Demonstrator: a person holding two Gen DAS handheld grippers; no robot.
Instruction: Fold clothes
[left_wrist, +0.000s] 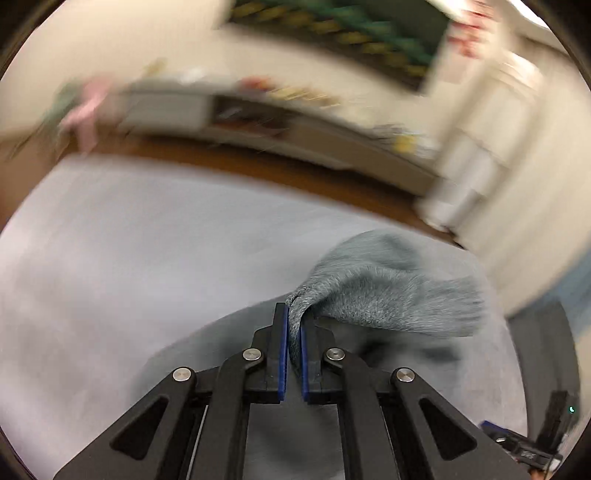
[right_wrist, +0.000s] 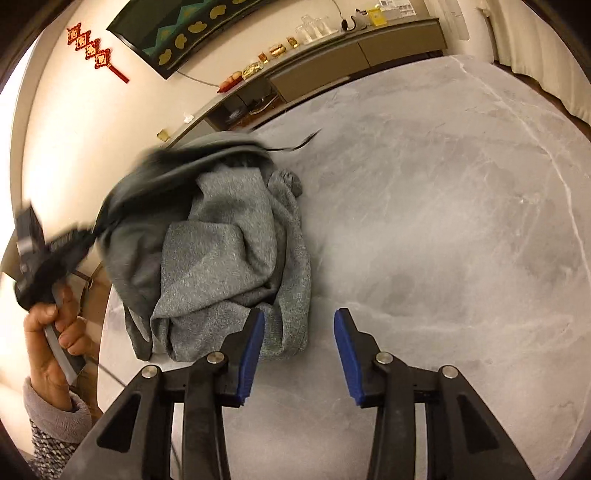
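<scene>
A grey knitted garment (right_wrist: 236, 254) lies crumpled on the grey marble table (right_wrist: 461, 221), left of centre in the right wrist view. My left gripper (left_wrist: 294, 314) is shut on an edge of that garment (left_wrist: 391, 291), and the pinched cloth trails up and to the right from its blue pads. In the right wrist view the left gripper (right_wrist: 79, 242) appears blurred at the far left, held by a hand (right_wrist: 51, 332), with a fold of cloth lifted from the pile. My right gripper (right_wrist: 299, 317) is open just above the table, its left finger beside the garment's near corner, nothing between the pads.
A long low sideboard (right_wrist: 332, 62) with small items on top runs along the far wall beyond the table. A dark framed picture (right_wrist: 173, 26) and a red hanging ornament (right_wrist: 96, 53) are on that wall. A wooden floor strip (left_wrist: 258, 166) shows past the table's edge.
</scene>
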